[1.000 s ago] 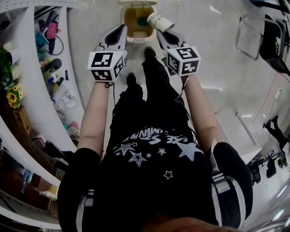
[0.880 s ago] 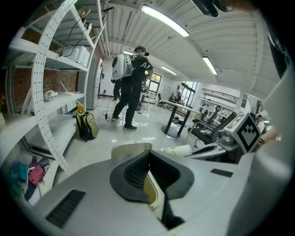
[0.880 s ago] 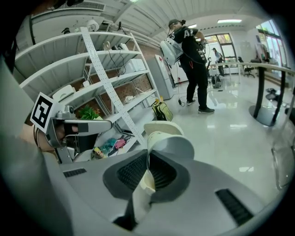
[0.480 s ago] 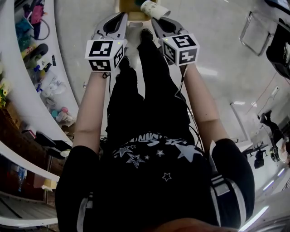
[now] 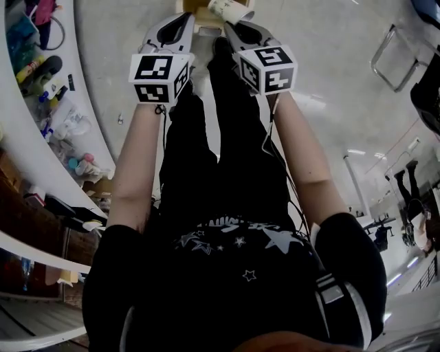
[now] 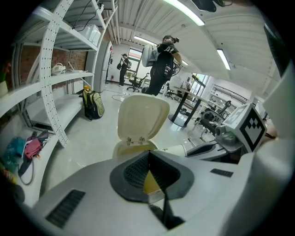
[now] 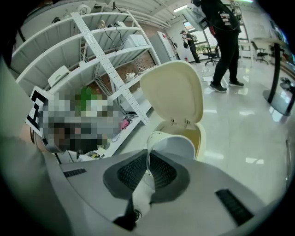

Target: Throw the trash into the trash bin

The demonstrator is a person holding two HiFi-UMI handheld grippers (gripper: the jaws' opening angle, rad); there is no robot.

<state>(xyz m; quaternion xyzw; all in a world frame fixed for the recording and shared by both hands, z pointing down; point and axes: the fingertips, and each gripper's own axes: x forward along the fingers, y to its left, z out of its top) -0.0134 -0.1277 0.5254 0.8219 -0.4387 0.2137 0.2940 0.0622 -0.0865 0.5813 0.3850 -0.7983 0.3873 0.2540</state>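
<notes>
A cream trash bin (image 5: 194, 7) stands on the floor at the top edge of the head view, lid (image 6: 143, 117) raised. My right gripper (image 5: 232, 26) is shut on the rim of a white paper cup (image 5: 230, 9). The cup (image 7: 173, 144) lies on its side just ahead of the jaws, in front of the bin's open mouth (image 7: 199, 137). My left gripper (image 5: 185, 16) hangs beside it on the left, its ribbed pads (image 6: 138, 169) closed together with nothing between them. From the left gripper view the cup (image 6: 173, 150) shows to the right of the bin.
White shelving (image 5: 41, 89) with small items curves along the left. My own legs (image 5: 227, 137) reach toward the bin's foot. A backpack (image 6: 93, 104) sits on the floor, and a person (image 6: 161, 64) stands beyond the bin. A chair frame (image 5: 399, 62) is at the right.
Both grippers have sunk toward the bin, the cup still in the right one. The bin has slid to the top edge of the head view.
</notes>
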